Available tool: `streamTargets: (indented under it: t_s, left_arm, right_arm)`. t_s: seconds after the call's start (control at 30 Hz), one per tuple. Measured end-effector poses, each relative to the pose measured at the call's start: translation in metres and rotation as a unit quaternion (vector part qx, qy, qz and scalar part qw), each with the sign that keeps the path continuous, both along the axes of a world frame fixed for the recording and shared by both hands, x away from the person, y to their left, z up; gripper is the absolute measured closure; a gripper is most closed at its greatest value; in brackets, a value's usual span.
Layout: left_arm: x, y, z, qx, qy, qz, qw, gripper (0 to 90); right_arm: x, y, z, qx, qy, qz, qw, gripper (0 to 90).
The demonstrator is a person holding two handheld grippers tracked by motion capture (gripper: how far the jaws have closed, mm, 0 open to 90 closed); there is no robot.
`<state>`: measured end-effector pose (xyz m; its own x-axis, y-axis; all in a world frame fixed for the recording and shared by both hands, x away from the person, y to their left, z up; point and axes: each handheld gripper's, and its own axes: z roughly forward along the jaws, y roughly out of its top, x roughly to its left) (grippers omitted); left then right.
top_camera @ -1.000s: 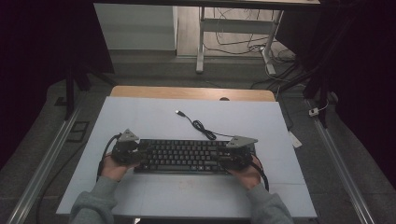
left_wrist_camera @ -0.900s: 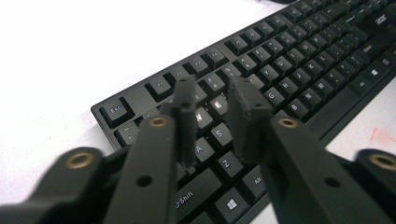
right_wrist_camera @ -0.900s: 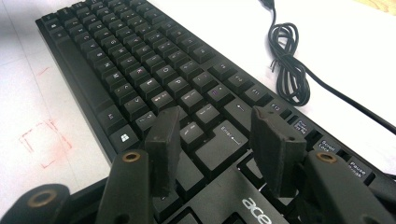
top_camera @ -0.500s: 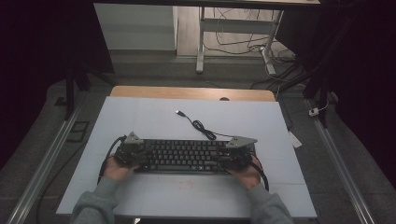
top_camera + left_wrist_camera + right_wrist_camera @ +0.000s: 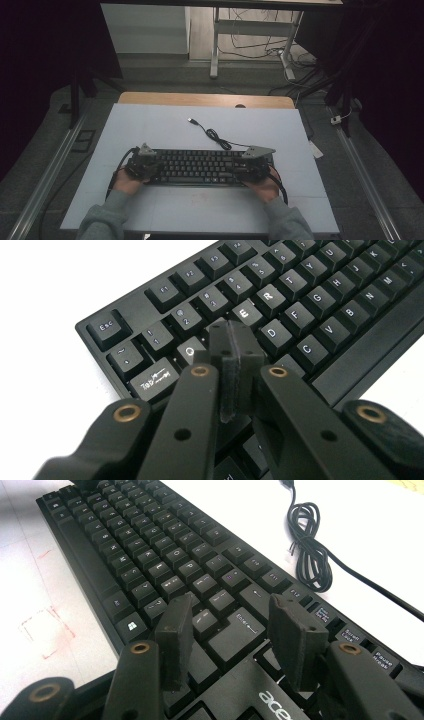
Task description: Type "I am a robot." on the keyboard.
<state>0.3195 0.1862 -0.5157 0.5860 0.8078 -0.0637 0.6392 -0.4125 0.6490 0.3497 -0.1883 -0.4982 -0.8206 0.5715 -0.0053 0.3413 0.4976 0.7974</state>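
Hands of ours hold a gripper at each end of the black keyboard (image 5: 202, 167), which lies across the near half of the white bench (image 5: 150, 125). From above, the left gripper (image 5: 142, 165) and right gripper (image 5: 252, 167) look like dark lumps, and their jaws are hard to read. Our left gripper view settles it: those jaws have just closed flat together with nothing between, their tips over the keys near Q and W. Our right gripper view has its jaws standing apart above the Enter key, gripping nothing. Farther off, the keyboard's cable (image 5: 310, 545) lies coiled on the bench.
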Motion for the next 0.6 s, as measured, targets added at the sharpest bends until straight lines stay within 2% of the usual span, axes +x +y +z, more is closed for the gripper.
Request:
streamTargets:
  t_s: [0.4,0.53,0.6]
  left_arm:
    - [0.0013,-0.0017,-0.0037,0.011,0.008,0.0,0.9999,88.3]
    - [0.0008,-0.001,-0.0031,0.006,0.005,0.001,1.0,88.4]
    - [-0.0008,-0.0004,0.0002,-0.004,-0.006,0.0,1.0,88.4]
  right_arm:
    - [0.0,0.0002,-0.0004,-0.001,0.0,0.0,1.0,52.9]
    - [-0.0003,0.0005,-0.0002,-0.001,0.001,0.0,1.0,52.9]
    - [-0.0001,0.0004,-0.0003,-0.001,0.0,0.0,1.0,52.9]
